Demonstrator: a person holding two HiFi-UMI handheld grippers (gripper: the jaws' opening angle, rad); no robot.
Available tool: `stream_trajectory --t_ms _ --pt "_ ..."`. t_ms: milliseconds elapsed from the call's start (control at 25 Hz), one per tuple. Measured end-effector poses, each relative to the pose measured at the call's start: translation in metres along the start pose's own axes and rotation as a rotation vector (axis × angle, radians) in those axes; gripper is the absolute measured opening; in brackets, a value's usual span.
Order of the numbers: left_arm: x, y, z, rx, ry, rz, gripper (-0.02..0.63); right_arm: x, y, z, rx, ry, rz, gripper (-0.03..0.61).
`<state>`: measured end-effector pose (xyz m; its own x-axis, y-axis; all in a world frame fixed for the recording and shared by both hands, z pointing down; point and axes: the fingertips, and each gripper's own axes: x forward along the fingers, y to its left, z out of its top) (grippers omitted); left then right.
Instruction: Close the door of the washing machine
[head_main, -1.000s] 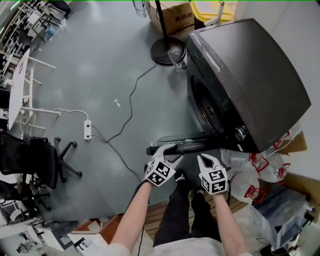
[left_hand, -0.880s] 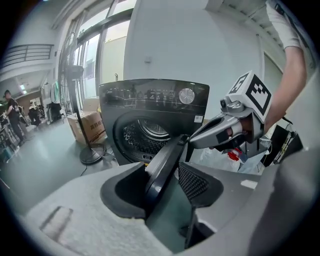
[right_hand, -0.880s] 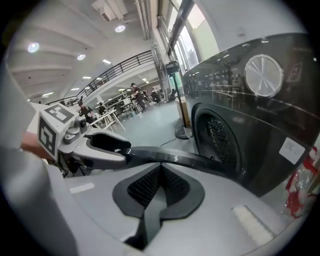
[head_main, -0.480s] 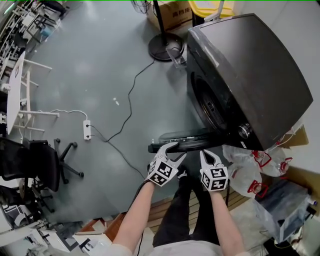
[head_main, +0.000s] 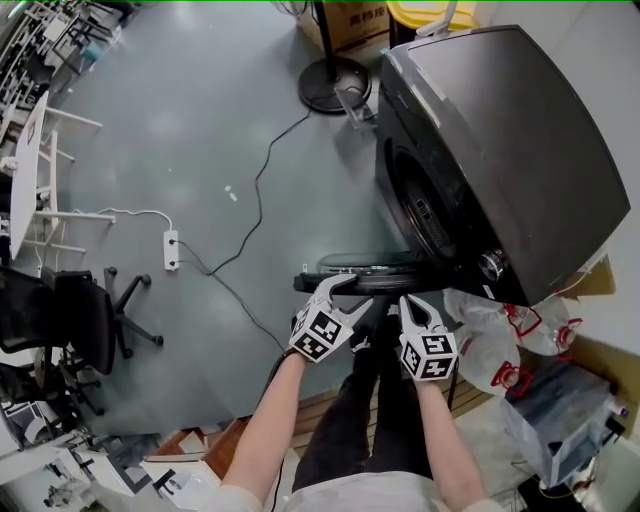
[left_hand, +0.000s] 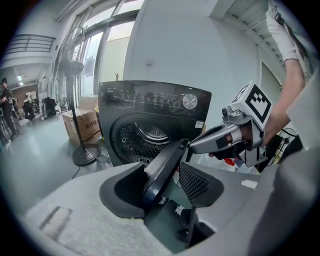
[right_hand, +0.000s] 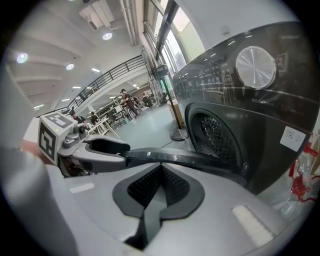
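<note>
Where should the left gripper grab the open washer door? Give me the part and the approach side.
Take the door by its free rim, the end farthest from the washing machine. It stands swung out, edge-on to the left gripper, so the thin rim fits between the open jaws; come in from that outer end.

The left gripper (head_main: 358, 294) and the right gripper (head_main: 416, 308) have both crept toward 12 o'clock, closer to the open door (head_main: 400, 280). The left gripper's fingers (head_main: 335, 288) now sit around its edge.
</note>
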<state>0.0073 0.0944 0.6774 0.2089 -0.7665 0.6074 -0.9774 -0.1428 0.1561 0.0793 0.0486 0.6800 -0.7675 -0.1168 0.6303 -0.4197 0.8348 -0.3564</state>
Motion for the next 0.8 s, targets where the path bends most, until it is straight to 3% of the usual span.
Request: stream_trajectory --t_ms 280,800 --pt "0.007 0.014 0.008 0.018 0.003 -0.013 0.227 0.009 0.0 0.009 0.022 0.01 0.001 0.002" --pt "0.022 0.04 0.023 0.087 -0.001 -0.124 0.233 0.033 -0.004 0.014 0.089 0.068 -0.034 0.002"
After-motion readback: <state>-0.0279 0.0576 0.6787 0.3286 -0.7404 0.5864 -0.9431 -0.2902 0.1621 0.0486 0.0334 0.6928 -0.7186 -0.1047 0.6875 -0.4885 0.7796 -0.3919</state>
